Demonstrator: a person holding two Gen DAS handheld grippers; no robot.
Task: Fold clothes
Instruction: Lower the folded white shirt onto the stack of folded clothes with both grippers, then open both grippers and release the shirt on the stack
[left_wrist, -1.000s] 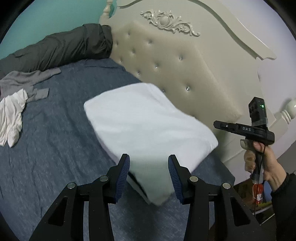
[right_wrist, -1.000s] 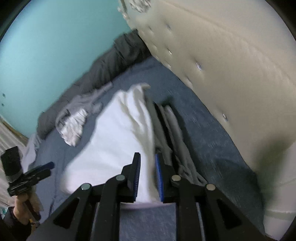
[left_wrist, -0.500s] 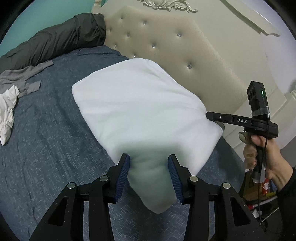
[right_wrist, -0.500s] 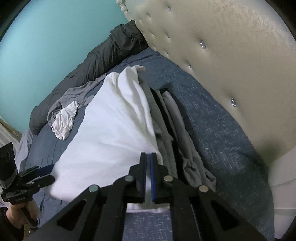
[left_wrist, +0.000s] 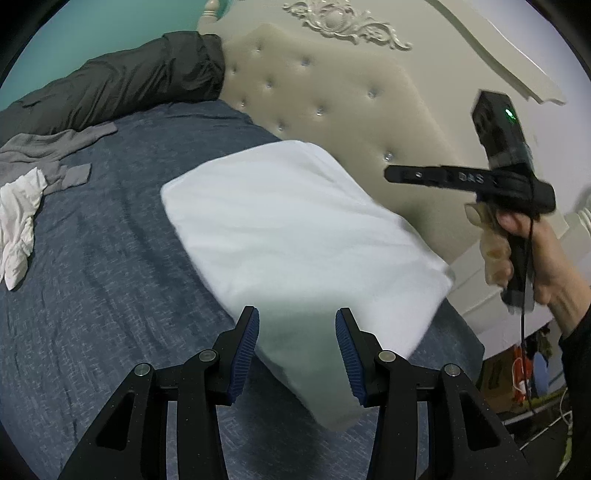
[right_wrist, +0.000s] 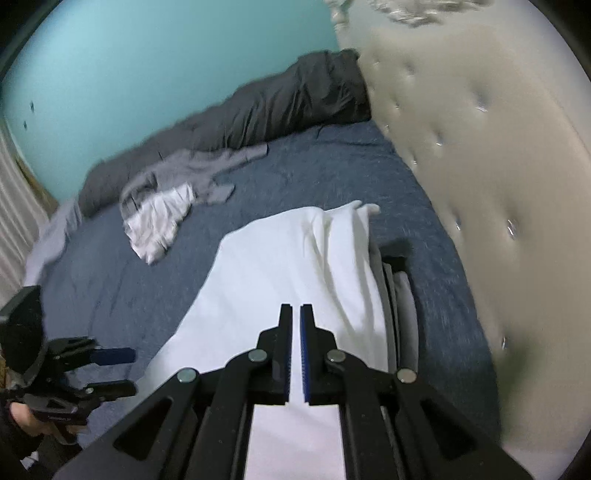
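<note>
Folded white cloth (left_wrist: 295, 236) lies on the blue bed (left_wrist: 110, 295) beside the tufted headboard (left_wrist: 332, 110), atop darker folded pieces seen from the right wrist. A dark duvet (left_wrist: 110, 77) runs along the wall at ten o'clock; crumpled grey and white clothes (left_wrist: 22, 206) sit at nine. Left gripper (left_wrist: 297, 350) is spread over the cloth's near corner. Right gripper (right_wrist: 295, 354) is nearly pressed together, gripping nothing.

We are in a home bedroom: a bed under a blue woven bedspread (left_wrist: 110, 295), a cream button-tufted padded headboard (left_wrist: 332, 110) topped with carved scrollwork, a rolled dark grey duvet (right_wrist: 277, 107) against a turquoise painted wall (right_wrist: 147, 66), loose clothes strewn about.
</note>
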